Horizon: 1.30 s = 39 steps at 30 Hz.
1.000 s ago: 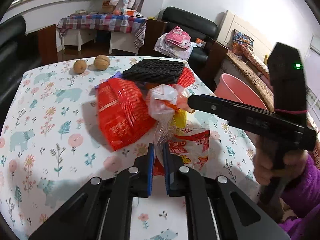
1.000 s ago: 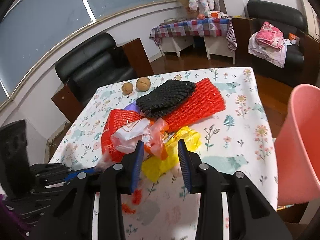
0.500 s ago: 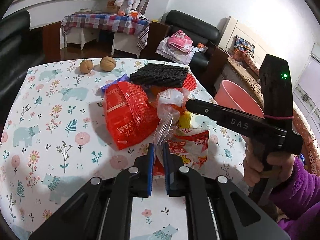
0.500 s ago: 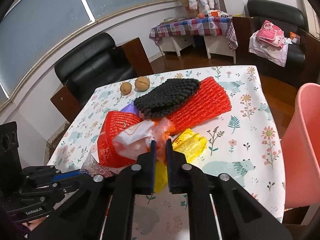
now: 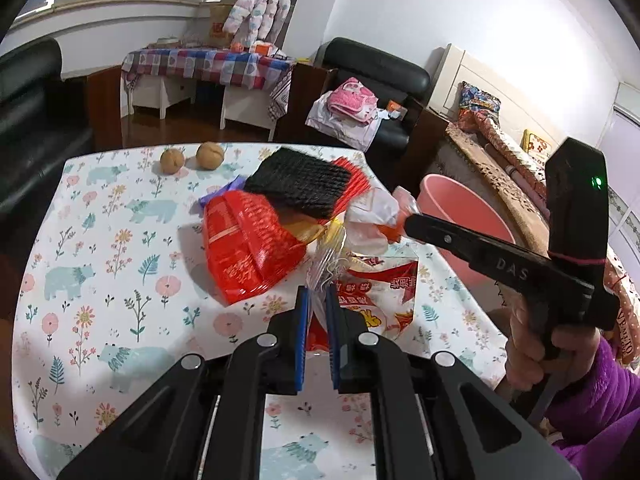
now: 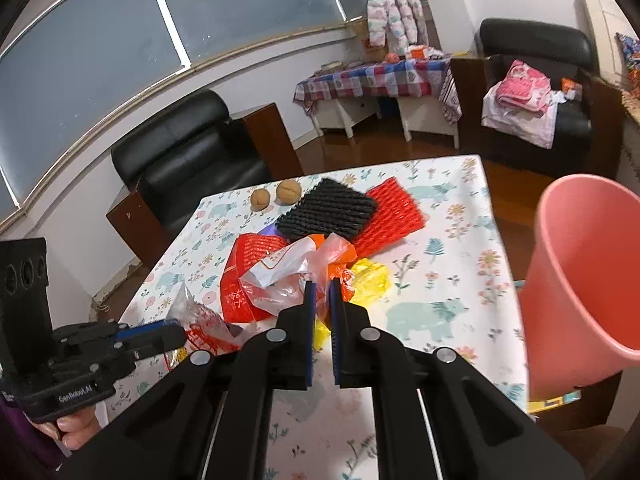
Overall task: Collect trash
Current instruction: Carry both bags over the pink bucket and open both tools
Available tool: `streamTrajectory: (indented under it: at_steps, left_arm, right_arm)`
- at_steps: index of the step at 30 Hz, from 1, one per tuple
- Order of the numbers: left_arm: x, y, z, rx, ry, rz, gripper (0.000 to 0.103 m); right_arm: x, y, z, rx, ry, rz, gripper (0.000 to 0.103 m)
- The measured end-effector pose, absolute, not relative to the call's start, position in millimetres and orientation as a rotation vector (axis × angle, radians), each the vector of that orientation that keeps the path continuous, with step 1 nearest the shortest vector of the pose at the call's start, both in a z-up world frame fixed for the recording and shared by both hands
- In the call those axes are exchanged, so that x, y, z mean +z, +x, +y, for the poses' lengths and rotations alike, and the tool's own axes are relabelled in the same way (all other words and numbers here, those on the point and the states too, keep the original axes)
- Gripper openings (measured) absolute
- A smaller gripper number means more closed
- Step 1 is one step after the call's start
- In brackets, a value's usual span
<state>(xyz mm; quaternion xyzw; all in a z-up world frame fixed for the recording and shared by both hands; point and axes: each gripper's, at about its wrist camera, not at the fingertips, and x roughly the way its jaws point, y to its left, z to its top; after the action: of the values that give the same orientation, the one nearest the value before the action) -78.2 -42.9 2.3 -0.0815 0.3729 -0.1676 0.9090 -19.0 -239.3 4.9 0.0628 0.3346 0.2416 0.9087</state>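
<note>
A heap of trash lies on the flowered tablecloth (image 5: 100, 264). My left gripper (image 5: 316, 300) is shut on a clear snack wrapper with red print (image 5: 372, 288), seen also in the right wrist view (image 6: 200, 320). My right gripper (image 6: 322, 288) is shut on a crumpled white and orange plastic bag (image 6: 296, 264), lifted a little above the heap; the bag shows in the left wrist view (image 5: 376, 216) too. Under them lie a red bag (image 5: 244, 248), a yellow wrapper (image 6: 372, 280), a black foam net (image 5: 300, 184) and a red foam net (image 6: 392, 216).
A pink bucket (image 6: 580, 280) stands off the table's right edge, also visible in the left wrist view (image 5: 464, 216). Two walnuts (image 5: 192, 158) sit at the table's far side. Black armchairs and a side table with checked cloth stand behind.
My right gripper has closed on the white and orange bag and lifted it slightly. My left gripper stays shut on the snack wrapper and has raised it a little.
</note>
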Motion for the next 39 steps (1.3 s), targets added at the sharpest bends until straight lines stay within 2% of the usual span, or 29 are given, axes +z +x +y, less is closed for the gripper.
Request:
streamTrajectory:
  at_steps: [21,39]
  left_arm:
    - [36,-63,-105,-0.421,-0.09,0.705,0.008]
    - [48,4,-198,-0.509,-0.03,0.707,0.008]
  right_arm:
    - [34,-48,-332,0.246,0.203,0.564,0.007]
    - [31,-32,-405,0.0,0.216,0.559,0.007]
